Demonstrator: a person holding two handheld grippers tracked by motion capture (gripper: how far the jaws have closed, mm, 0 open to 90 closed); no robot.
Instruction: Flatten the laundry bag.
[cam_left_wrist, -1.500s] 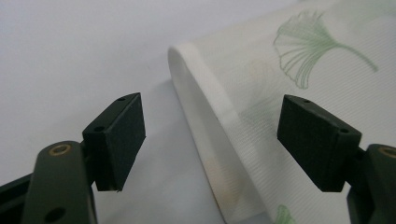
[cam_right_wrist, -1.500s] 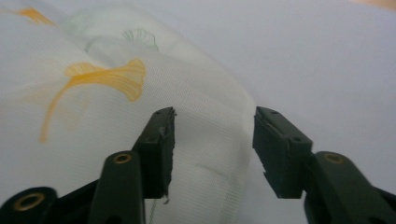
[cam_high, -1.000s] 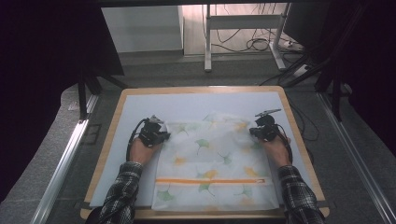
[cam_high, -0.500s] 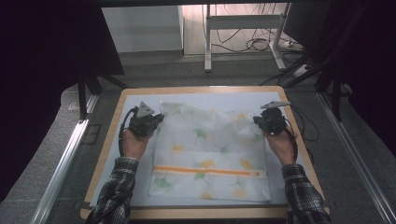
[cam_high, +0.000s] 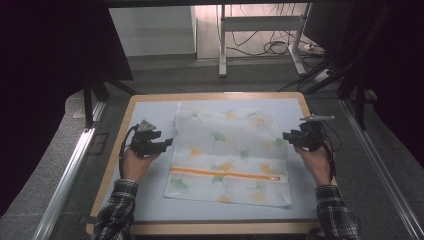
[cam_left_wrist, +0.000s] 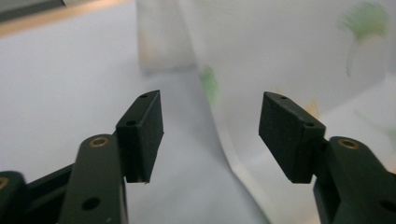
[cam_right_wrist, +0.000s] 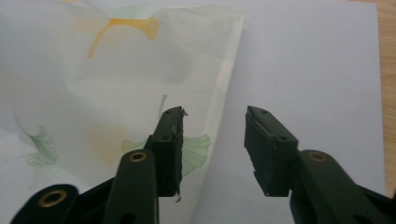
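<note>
A sheer white mesh bag (cam_high: 230, 150) printed with green and orange leaves lies flat on the pale mat (cam_high: 150, 107), an orange zipper (cam_high: 225, 174) running across its near part. My left gripper (cam_high: 165, 144) hovers open just off the bag's left edge; that edge (cam_left_wrist: 219, 116) passes between its jaws in the left gripper view. My right gripper (cam_high: 287, 137) is open at the bag's right edge, and the hem (cam_right_wrist: 224, 93) runs up between its jaws in the right gripper view. Neither holds anything.
The mat rests on a wooden board (cam_high: 210, 96) with a raised rim. Metal rails (cam_high: 70, 175) flank the board on both sides. Table legs and cables (cam_high: 270, 47) stand on the floor beyond.
Both grippers carried the bag's far part away from the person and spread it flat, then let go and drew back outward and nearer. The bag now lies unfolded.
</note>
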